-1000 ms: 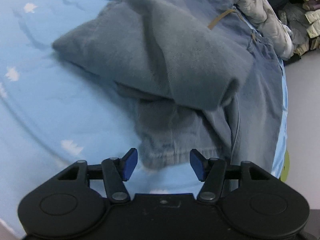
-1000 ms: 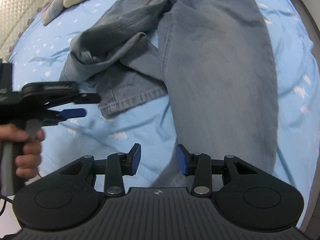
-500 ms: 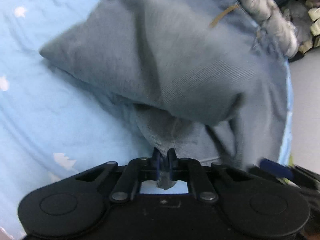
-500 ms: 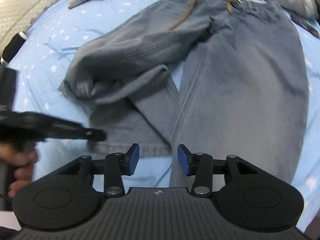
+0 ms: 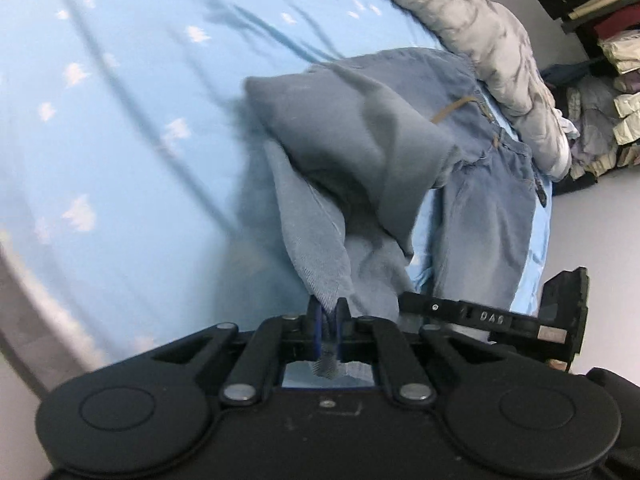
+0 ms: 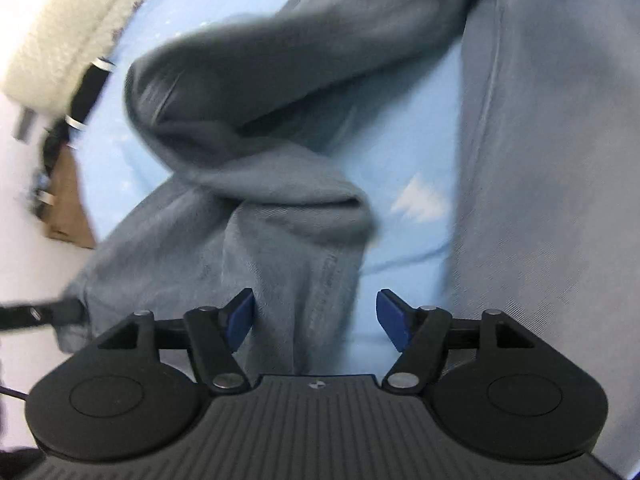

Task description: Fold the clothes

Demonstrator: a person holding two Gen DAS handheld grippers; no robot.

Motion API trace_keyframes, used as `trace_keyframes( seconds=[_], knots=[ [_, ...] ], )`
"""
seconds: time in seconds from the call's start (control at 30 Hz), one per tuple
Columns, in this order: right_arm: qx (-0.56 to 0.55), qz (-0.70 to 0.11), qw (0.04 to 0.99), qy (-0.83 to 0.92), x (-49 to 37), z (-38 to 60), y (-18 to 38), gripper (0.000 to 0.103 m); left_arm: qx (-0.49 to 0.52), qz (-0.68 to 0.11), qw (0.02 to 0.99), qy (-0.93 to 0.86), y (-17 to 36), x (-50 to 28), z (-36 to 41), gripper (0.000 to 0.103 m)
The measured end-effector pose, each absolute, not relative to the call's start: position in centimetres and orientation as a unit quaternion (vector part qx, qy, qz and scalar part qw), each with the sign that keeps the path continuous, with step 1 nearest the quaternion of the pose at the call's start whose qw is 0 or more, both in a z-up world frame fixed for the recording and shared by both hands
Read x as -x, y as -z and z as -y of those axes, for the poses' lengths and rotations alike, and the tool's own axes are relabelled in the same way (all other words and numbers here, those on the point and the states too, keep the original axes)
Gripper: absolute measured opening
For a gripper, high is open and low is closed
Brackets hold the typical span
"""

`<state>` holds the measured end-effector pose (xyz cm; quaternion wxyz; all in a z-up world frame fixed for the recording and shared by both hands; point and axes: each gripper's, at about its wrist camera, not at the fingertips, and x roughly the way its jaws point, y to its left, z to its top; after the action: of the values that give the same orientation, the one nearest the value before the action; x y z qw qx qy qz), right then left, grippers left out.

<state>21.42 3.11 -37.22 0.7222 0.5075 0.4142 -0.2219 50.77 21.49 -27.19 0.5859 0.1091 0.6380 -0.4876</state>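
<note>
Bedsheet (image 5: 120,140): light blue, I see it filling my left view from 9 to 12 o'clock.
Jeans (image 5: 484,216): spread on it, near leg bunched.
Left gripper (image 5: 327,330): I have it clamped on the leg hem, 6 o'clock.
Right gripper (image 6: 316,316): fingers spread, denim between them, unpinched.

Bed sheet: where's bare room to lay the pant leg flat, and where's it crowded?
Free: the blue bed sheet left of the jeans, out to the bed's left edge. A thin strip shows between the two legs. Crowded: right side, with the grey duvet, the flat leg and the right gripper. The left gripper pinches the hem.
</note>
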Motion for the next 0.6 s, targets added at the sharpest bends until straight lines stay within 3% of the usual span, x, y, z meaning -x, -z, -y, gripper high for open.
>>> trace_keyframes(
  seconds=[0.47,0.5,0.57,0.6],
  knots=[
    [-0.736,-0.308,0.568,0.201,-22.5,-16.4,41.6,0.072,-0.124,-0.644,0.562,0.504,24.5,-55.3,-29.1,0.005],
    [-0.743,-0.302,0.562,0.201,-22.7,-17.3,41.5,0.069,-0.123,-0.645,0.562,0.503,24.5,-55.9,-29.7,0.005],
    [-0.746,-0.308,0.558,0.194,-23.3,-18.7,41.0,0.046,-0.123,-0.648,0.562,0.499,24.4,-57.0,-31.0,0.005],
    [-0.743,-0.314,0.56,0.189,-23.8,-19.3,40.7,0.027,-0.123,-0.648,0.563,0.497,24.5,-57.6,-31.4,0.005]
  ],
)
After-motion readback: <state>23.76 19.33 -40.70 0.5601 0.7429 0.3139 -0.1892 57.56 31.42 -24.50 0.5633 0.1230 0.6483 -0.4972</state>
